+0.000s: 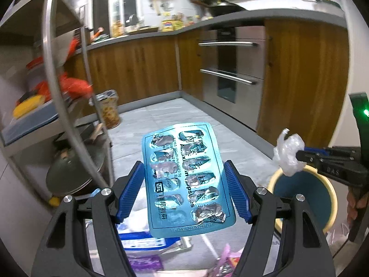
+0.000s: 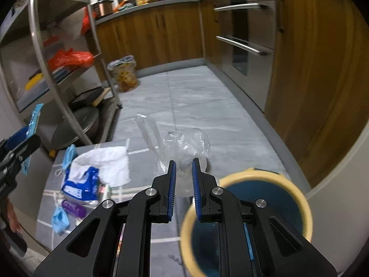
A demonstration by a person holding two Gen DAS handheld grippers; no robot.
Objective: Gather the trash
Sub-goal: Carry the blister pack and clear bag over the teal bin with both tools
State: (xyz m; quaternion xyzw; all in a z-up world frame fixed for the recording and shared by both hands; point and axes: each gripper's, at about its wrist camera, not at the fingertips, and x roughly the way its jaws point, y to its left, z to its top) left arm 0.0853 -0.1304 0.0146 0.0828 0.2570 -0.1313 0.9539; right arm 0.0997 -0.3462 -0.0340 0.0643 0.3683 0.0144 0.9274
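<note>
Though bin (image 2: 245,180) half-hidden, right gripper (image 2: 183,180) pinches plastic wrap (image 2: 184,143) — left gripper (image 1: 184,194) clamps blister pack (image 1: 184,180).

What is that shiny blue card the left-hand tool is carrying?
Start at the round yellow-rimmed blue bin on the grey floor. Just left of it, the left gripper clamps an empty blue foil pill blister sheet, its pockets torn open, unlike the crumpled clear plastic nearby.

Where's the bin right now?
The bin sits on the floor at lower right in the right wrist view, just below the right tongs holding the plastic bag.
</note>
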